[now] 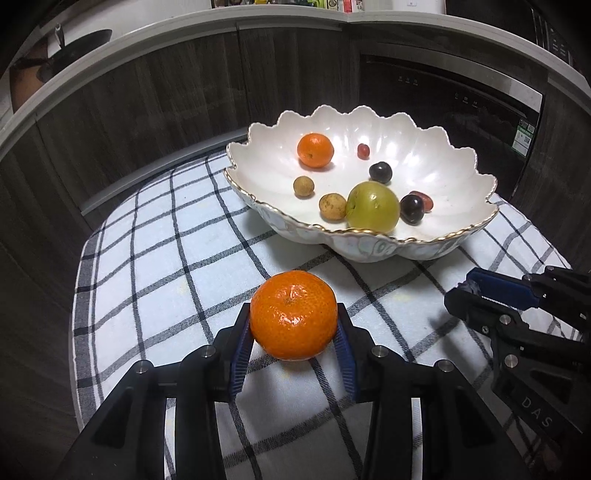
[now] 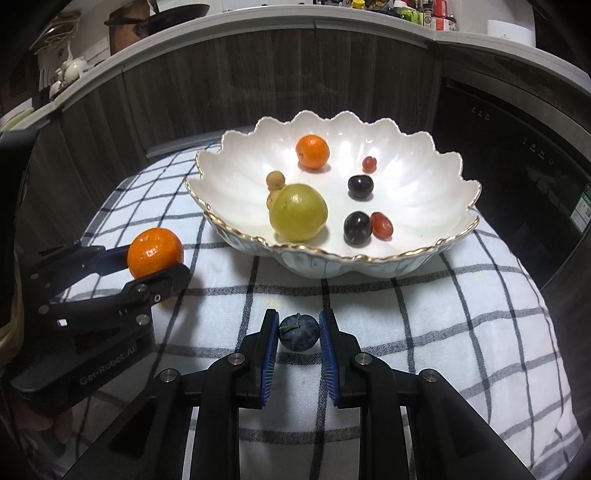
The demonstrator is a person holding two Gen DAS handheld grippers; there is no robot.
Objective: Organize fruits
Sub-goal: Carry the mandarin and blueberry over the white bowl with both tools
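**benchguy:** What's your left camera giving you right now?

**me:** From the left wrist view, my left gripper (image 1: 294,325) is pinching a mandarin (image 1: 293,315) between its blue pads (image 1: 240,350), one pad pressed on each side. The fruit sits over the checked cloth (image 1: 155,240), on the near side of the white scalloped bowl (image 1: 424,162), not touching it. Inside the bowl I count another small mandarin (image 1: 315,150), a green fruit (image 1: 373,208), two small tan round ones (image 1: 303,187) beside it, two dark plums (image 1: 380,172) and a couple of little red grapes (image 1: 363,150). The other gripper pokes in from the right edge; from this angle I can't really tell what its jaws are doing.

**benchguy:** And the right one?

**me:** Right wrist view clears that up. My right gripper (image 2: 298,332) is clamped on a small dark blue plum (image 2: 298,331), both blue pads against its sides, low over the cloth (image 2: 443,314) and just in front of the bowl (image 2: 229,177). Whether it's touching the cloth or hanging a hair above, I can't say. Over on the left I see the left gripper (image 2: 157,260) side-on with the mandarin (image 2: 155,252) gripped at its tip, clear of the bowl's gold rim. The bowl sits toward the far end of the cloth, with dark cabinet fronts (image 2: 240,85) behind it and a counter (image 2: 258,22) above with bottles and a pan.
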